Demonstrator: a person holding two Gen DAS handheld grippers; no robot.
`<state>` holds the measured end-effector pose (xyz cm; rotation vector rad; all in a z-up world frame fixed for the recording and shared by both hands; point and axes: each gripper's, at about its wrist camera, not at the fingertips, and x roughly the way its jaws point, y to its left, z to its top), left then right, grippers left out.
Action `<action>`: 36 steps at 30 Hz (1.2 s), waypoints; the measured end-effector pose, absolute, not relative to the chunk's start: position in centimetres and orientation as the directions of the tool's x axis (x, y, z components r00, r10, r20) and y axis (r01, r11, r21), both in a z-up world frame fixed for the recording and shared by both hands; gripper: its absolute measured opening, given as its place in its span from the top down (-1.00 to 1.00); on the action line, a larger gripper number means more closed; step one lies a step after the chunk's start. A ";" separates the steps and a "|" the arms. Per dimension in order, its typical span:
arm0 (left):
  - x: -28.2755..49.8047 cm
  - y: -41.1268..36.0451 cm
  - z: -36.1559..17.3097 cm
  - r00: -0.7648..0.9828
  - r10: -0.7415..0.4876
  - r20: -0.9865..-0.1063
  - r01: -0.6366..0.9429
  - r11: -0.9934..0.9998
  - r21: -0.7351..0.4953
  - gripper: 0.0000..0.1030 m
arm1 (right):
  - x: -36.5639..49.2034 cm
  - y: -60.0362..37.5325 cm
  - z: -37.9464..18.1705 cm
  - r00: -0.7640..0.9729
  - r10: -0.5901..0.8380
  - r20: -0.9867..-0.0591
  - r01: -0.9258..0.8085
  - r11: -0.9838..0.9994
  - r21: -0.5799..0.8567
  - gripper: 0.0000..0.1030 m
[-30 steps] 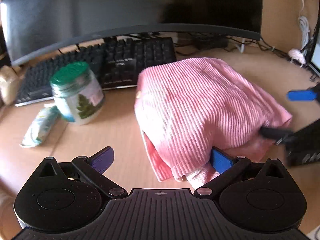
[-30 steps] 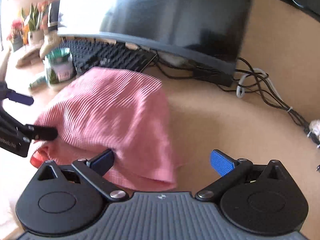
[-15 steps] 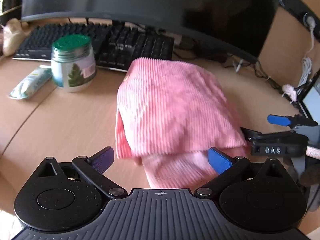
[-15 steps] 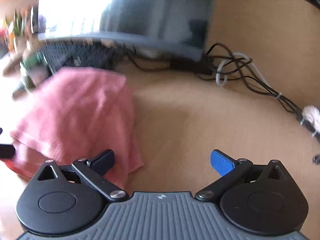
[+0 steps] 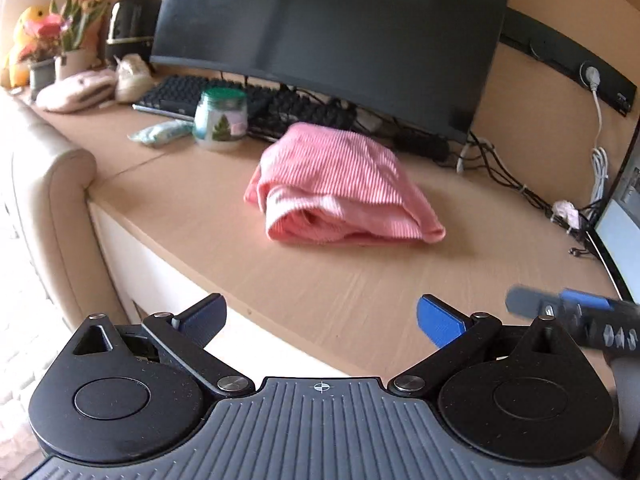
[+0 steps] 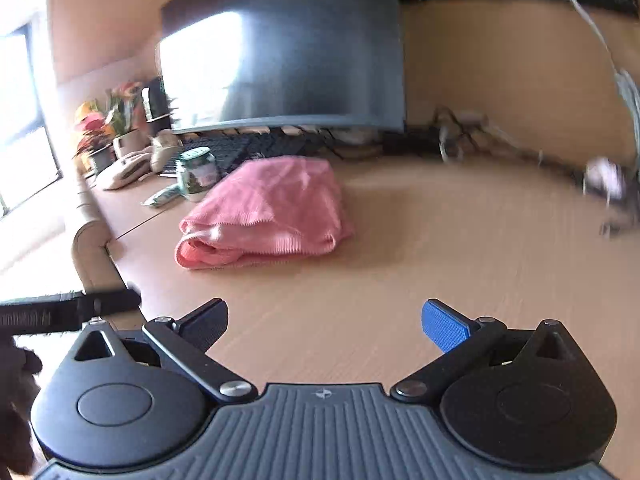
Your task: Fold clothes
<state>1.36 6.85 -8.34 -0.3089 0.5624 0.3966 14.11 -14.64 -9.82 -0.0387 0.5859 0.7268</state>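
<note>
We have pulled both grippers back from the pink ribbed cloth (image 5: pixel 340 192). It lies folded on the wooden desk (image 5: pixel 320 284) by itself. Our left gripper (image 5: pixel 320 316) and right gripper (image 6: pixel 324 320) are wide open, holding nothing. The folding looks done.

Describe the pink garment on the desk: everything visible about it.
The pink ribbed garment is a soft knit with fine stripes, folded into a compact, slightly lumpy bundle whose rolled layers face the cameras. It lies flat on the wooden desk, in front of the keyboard and right of the green-lidded jar. Neither tool touches it.
</note>
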 end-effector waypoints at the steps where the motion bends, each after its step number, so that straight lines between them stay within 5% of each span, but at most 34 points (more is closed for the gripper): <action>1: 1.3 6.4 -7.7 0.782 0.303 -0.545 -0.450 0.879 -0.157 -1.00 | 14.1 -14.9 -9.5 0.607 0.612 -0.506 -0.636 0.756 0.152 -1.00; 10: 0.1 3.7 -6.6 0.794 0.356 -0.493 -0.433 0.900 -0.046 -1.00 | 13.6 -15.9 -9.6 0.591 0.639 -0.492 -0.654 0.737 0.172 -1.00; 36: -1.4 3.2 -7.1 0.773 0.351 -0.528 -0.459 0.884 -0.084 -1.00 | 11.7 -15.4 -9.5 0.561 0.658 -0.502 -0.706 0.697 0.125 -1.00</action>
